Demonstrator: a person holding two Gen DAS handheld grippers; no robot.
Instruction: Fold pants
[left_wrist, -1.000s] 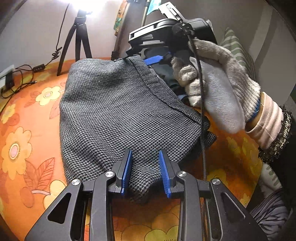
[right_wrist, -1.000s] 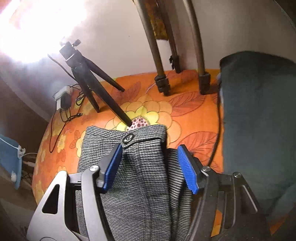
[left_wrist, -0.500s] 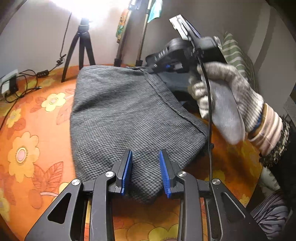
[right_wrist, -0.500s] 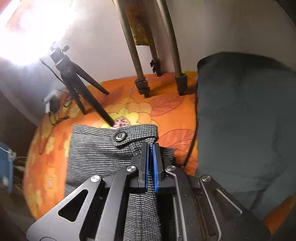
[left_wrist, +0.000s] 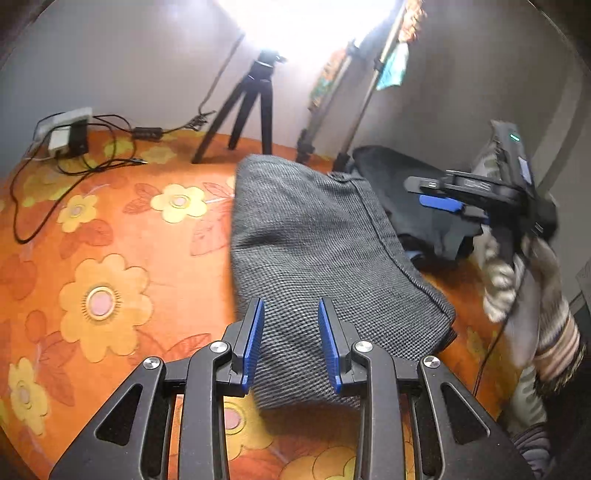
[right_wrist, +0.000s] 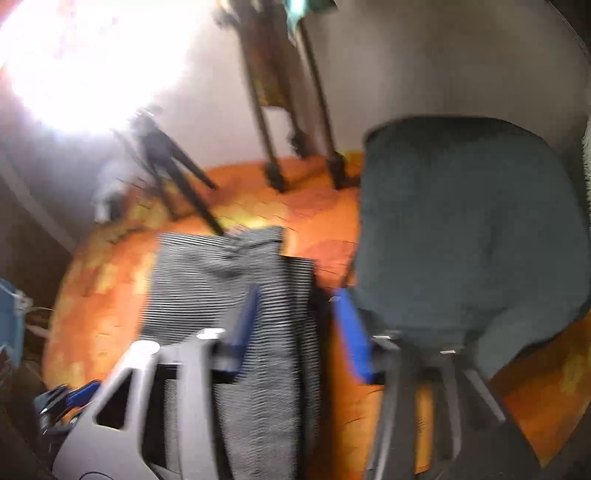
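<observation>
Grey checked pants (left_wrist: 314, 240) lie folded into a compact stack on the orange flowered bedspread (left_wrist: 110, 236). My left gripper (left_wrist: 290, 306) hovers over the stack's near edge, jaws apart, with nothing pinched between its blue pads. In the blurred right wrist view, my right gripper (right_wrist: 297, 295) is above the waistband end of the pants (right_wrist: 221, 273). Its jaws are opening, and the cloth lies below the gap without being pressed. From the left wrist view, a gloved hand (left_wrist: 517, 280) holds the right gripper (left_wrist: 436, 199) raised off the pants at the right.
A dark folded garment (right_wrist: 461, 221) lies right beside the pants (left_wrist: 406, 192). A small black tripod (left_wrist: 255, 107), taller stand legs (left_wrist: 332, 122) and a power strip with cables (left_wrist: 66, 133) stand along the far wall.
The right gripper, open a second ago, shut on the waistband half a second ago and has since opened and lifted off. Both grippers have drawn back and up from the pants.
</observation>
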